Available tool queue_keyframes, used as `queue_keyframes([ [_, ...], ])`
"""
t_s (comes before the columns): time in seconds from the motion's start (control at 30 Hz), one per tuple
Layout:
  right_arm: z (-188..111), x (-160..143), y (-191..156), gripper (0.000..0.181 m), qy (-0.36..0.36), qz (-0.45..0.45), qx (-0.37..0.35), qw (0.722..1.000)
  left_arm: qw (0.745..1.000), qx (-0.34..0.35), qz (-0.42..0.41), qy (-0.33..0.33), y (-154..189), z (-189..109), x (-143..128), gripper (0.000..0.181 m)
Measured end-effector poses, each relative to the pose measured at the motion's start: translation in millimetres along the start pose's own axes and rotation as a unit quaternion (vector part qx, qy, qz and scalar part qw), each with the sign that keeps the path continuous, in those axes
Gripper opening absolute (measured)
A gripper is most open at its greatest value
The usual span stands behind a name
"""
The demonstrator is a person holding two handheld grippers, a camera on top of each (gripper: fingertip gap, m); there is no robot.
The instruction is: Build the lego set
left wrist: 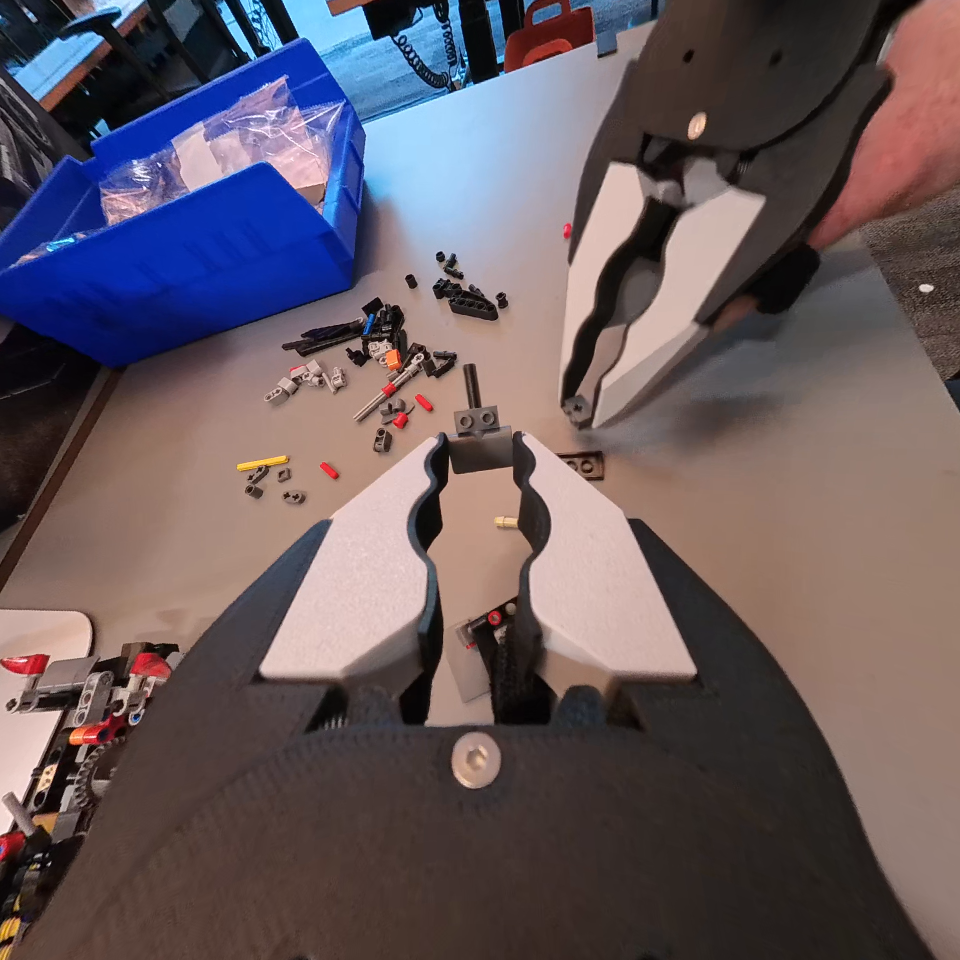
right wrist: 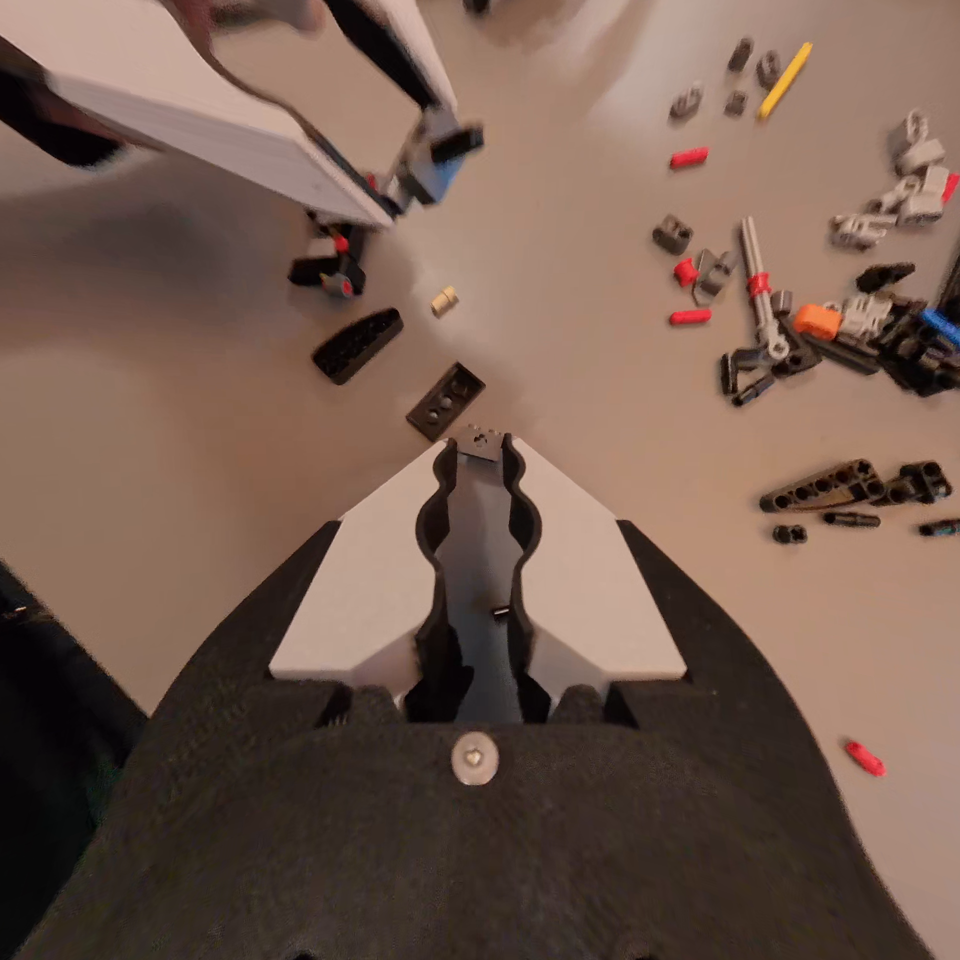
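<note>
My left gripper [left wrist: 478,441] is shut on a small grey sub-assembly [left wrist: 477,422], a studded grey plate with a black pin [left wrist: 471,384] standing up from it. It is held above the table. It shows blurred in the right wrist view [right wrist: 441,156]. My right gripper [right wrist: 480,441] is shut on a small dark grey piece [right wrist: 480,449], low over the table. In the left wrist view the right gripper [left wrist: 579,413] is just right of my left tips, a person's hand behind it. A black studded plate [right wrist: 447,397] lies just ahead of the right tips.
A black curved wedge [right wrist: 358,345], a tan pin [right wrist: 444,301] and a small black-and-red assembly [right wrist: 332,270] lie near the plate. Loose pieces [left wrist: 384,353] are scattered mid-table. A blue bin [left wrist: 208,291] with plastic bags stands at far left. A partial build [left wrist: 83,696] sits at near left. One gripper's finger ends stand about 8 centimetres off the other's.
</note>
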State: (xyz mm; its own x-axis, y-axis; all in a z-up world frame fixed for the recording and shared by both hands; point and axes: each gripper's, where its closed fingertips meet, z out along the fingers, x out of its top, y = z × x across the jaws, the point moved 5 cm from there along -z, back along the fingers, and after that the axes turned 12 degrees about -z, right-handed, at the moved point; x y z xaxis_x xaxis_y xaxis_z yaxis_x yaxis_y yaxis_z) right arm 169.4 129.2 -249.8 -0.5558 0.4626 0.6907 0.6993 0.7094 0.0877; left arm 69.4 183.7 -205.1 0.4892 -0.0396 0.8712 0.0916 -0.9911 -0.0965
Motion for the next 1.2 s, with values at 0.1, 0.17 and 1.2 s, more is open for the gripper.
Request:
queue_keyframes([
  [0.1,-28.6,20.0,5.1,0.015,0.096,-0.023,0.019,0.995,0.999,-0.027,-0.011,0.019,3.6,-1.8,2.9,0.023],
  [0.17,-49.4,36.1,9.3,0.015,0.15,-0.057,0.021,0.987,0.998,-0.051,-0.017,0.035,7.3,-3.0,5.1,0.023],
  [1.2,-80.4,82.2,-0.2,0.015,0.263,-0.213,0.213,0.917,0.963,-0.213,-0.064,0.152,29.5,-25.6,29.8,0.022],
])
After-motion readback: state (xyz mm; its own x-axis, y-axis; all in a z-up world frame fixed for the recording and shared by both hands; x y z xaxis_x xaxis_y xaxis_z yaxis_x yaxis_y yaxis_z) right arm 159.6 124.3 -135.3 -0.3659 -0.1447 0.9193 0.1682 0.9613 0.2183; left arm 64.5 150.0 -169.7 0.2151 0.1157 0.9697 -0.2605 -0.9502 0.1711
